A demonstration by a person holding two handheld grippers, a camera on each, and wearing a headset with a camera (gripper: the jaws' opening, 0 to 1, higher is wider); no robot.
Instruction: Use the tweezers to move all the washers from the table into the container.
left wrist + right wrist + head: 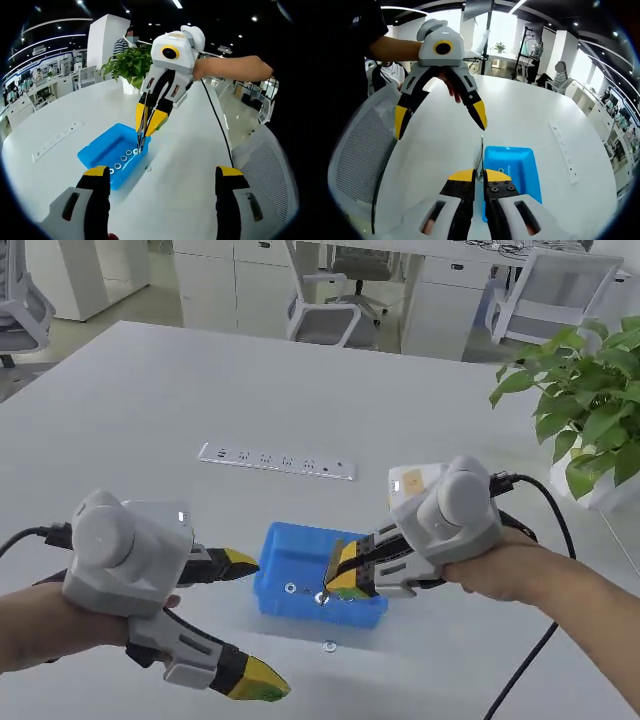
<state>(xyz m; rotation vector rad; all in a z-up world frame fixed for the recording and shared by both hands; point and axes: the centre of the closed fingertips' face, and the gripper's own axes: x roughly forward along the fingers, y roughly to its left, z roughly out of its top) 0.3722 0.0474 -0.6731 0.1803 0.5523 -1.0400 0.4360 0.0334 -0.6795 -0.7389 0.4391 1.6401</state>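
A blue container [275, 558] sits on the white table, with a few small washers [290, 588] lying inside it. My right gripper [347, 573] is shut on metal tweezers [326, 585], whose tips reach down into the container beside a washer. One washer [330, 646] lies on the table just in front of the container. My left gripper [250, 625] hovers open to the left of the container with nothing between its jaws. In the left gripper view the right gripper [150, 120] holds the tweezers [141, 137] over the container [100, 147]. The right gripper view shows the tweezers [480, 157] and the container [515, 160].
A white power strip [277, 461] lies on the table behind the container. A potted plant [590, 410] stands at the right edge. Office chairs [325, 300] and desks are beyond the far table edge. A cable [560, 540] trails from the right gripper.
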